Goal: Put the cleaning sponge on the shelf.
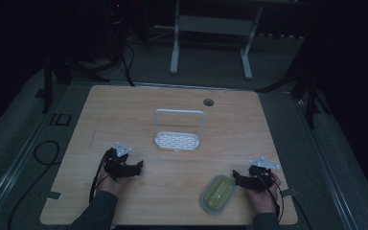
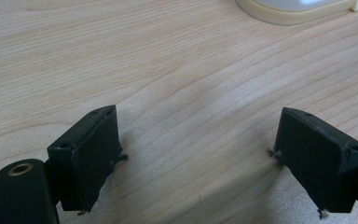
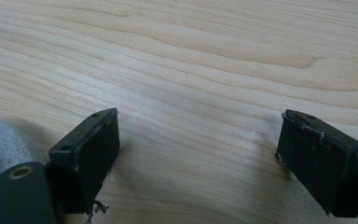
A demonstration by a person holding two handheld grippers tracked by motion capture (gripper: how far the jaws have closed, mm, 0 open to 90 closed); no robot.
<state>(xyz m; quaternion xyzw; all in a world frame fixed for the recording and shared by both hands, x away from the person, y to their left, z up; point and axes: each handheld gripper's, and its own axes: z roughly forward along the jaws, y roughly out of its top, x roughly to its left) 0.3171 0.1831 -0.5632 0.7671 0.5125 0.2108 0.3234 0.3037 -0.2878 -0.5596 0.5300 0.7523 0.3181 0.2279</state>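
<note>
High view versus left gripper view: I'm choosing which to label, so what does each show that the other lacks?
The high view alone shows the green-lidded container, the right gripper open beside it, and the rack's upright handle. The left gripper view alone gives a close look at bare wood between the left gripper and its open jaws. Both share the wooden table and the white rack.

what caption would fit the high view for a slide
Two open hand-held grippers, left gripper and right gripper, rest on a wooden table beside a green lidded container, white rack behind.
</note>
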